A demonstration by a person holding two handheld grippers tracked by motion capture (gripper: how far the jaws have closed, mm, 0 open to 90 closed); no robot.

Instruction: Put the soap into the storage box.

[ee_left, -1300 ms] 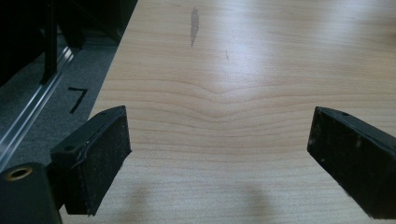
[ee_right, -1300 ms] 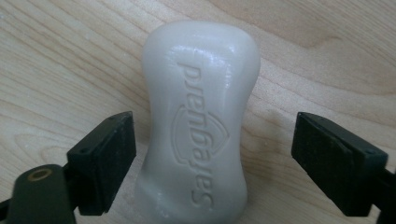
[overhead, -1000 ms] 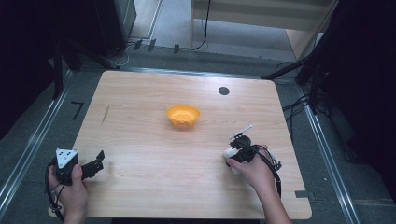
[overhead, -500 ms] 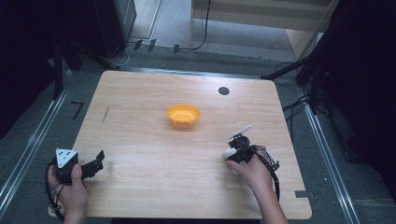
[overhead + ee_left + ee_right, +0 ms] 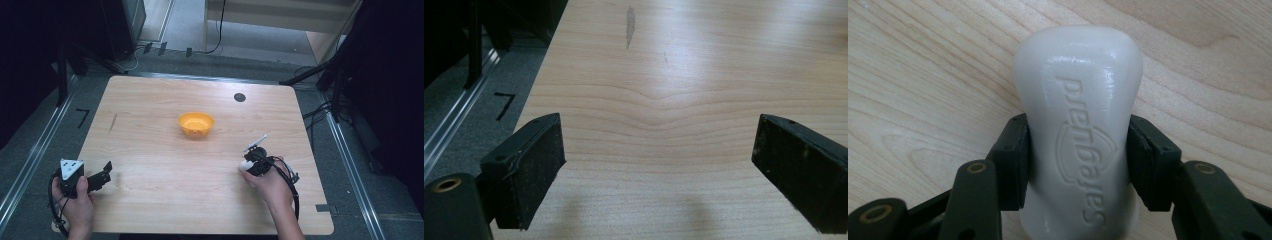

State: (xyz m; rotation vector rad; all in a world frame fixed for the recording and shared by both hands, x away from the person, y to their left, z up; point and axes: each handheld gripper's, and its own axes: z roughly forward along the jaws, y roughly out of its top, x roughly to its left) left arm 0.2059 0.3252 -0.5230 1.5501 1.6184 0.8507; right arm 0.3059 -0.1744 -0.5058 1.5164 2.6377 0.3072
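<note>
Right gripper (image 5: 1078,165): clamped across white soap bar (image 5: 1078,120); keep squeeze even.
Left gripper (image 5: 659,170): jaws wide, empty.
Bowl (image 5: 196,123): likely destination.

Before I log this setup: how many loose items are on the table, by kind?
Orange bowl: 1
White soap bar, clamped in the right gripper: 1
Total: 2
The left gripper is open with bare table between its jaws.
</note>
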